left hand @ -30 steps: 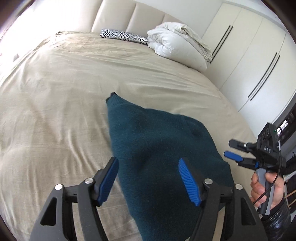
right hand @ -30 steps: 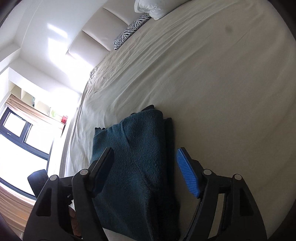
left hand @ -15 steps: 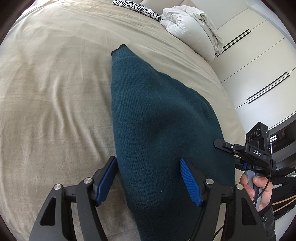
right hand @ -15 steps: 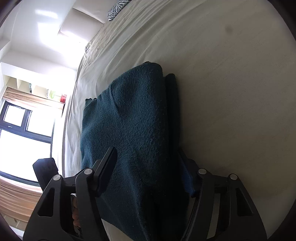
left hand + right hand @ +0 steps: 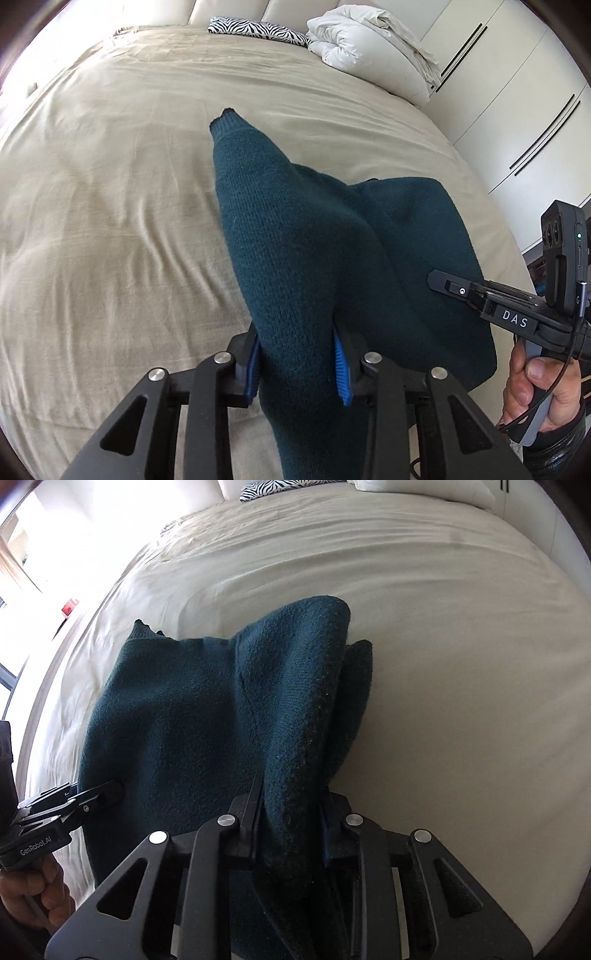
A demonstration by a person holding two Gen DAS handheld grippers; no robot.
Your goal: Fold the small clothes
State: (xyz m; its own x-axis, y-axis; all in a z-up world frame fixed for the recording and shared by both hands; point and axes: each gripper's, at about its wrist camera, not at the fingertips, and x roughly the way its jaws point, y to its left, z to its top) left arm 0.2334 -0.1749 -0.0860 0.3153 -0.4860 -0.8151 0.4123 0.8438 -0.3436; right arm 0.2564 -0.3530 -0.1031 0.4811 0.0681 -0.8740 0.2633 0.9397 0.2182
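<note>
A wide bed (image 5: 110, 206) under a beige sheet carries a teal knit sweater (image 5: 314, 258) near its edge. The left tongs (image 5: 300, 363) have just closed, clamping a bunched fold of it; the right tongs (image 5: 291, 823) have likewise closed, pinching its folded edge.
</note>
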